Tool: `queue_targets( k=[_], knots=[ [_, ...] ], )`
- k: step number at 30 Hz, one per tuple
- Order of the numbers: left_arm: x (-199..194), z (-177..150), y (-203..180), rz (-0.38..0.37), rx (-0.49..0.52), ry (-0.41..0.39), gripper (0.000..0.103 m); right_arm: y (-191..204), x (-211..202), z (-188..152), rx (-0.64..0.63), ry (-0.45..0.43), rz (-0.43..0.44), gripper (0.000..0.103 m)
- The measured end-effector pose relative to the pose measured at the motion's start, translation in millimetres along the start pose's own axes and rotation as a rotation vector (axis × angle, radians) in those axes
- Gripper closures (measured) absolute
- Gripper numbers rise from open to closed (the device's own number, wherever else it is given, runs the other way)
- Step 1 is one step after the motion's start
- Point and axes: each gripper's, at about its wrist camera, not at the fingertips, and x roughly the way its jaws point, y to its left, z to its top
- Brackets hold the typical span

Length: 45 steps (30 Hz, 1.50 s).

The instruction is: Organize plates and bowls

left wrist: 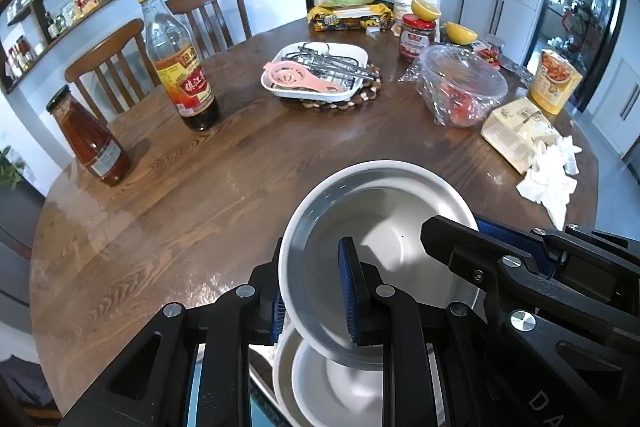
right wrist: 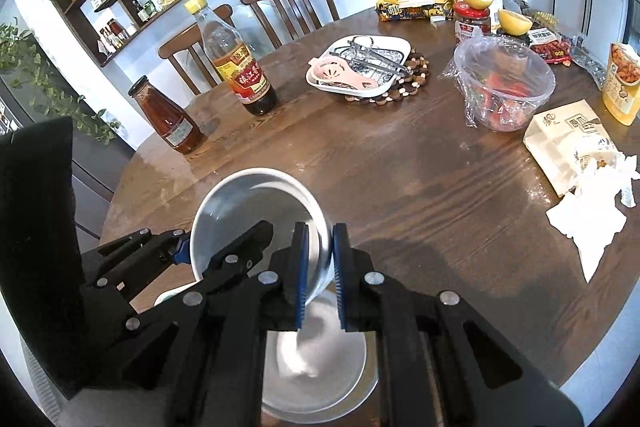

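A round, dark wooden surface (left wrist: pixel 240 163) fills a kitchen-dining room, with wall shelves and two wooden chairs (left wrist: pixel 112 67) behind it. Going left to right across it: a brown sauce bottle (left wrist: pixel 90 139), a tall vinegar bottle (left wrist: pixel 176 67) with a yellow cap, a white tray (left wrist: pixel 360 55) of metal utensils and a pink egg separator on a beaded mat, a red-lidded jar (left wrist: pixel 416 39) with half a lemon on top, a clear plastic tub (left wrist: pixel 464 87) in wrap, then paper packets and crumpled tissue (left wrist: pixel 548 175) at the right edge. At the near edge, a white bowl (left wrist: pixel 380 227) is held tilted above the wood between two tools — the left gripper (left wrist: pixel 316 291) has its jaws clamped on the bowl's left rim, one blue pad inside and one outside, and the right gripper (right wrist: pixel 320 275) has its jaws pinched on the opposite rim. Directly beneath the lifted bowl sits another white bowl (right wrist: pixel 320 367), apart from it.
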Motion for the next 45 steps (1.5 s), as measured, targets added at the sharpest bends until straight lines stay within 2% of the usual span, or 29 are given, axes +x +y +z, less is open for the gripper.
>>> queue_targets(
  k=[13, 21, 37, 45],
  knots=[
    [-17.6, -44.7, -9.3, -0.032, -0.016, 0.036, 0.081, 6.3, -20.1, -45.1, 0.01, 0.026, -0.012, 0.089],
    [-10.2, -68.5, -14.3, -0.073, -0.028, 0.105, 0.081, 3.4, -21.8, -69.0, 0.014, 0.076, -0.041, 0.089],
    [28.9, -71.4, -11.1, -0.095, -0.032, 0.188, 0.081, -6.1, 18.3, -71.4, 0.037, 0.147, -0.043, 0.088],
    [32.9, -69.8, -10.8, -0.098, -0.015, 0.193, 0.081, -8.7, 23.8, -69.8, 0.026, 0.163, -0.041, 0.087]
  ],
)
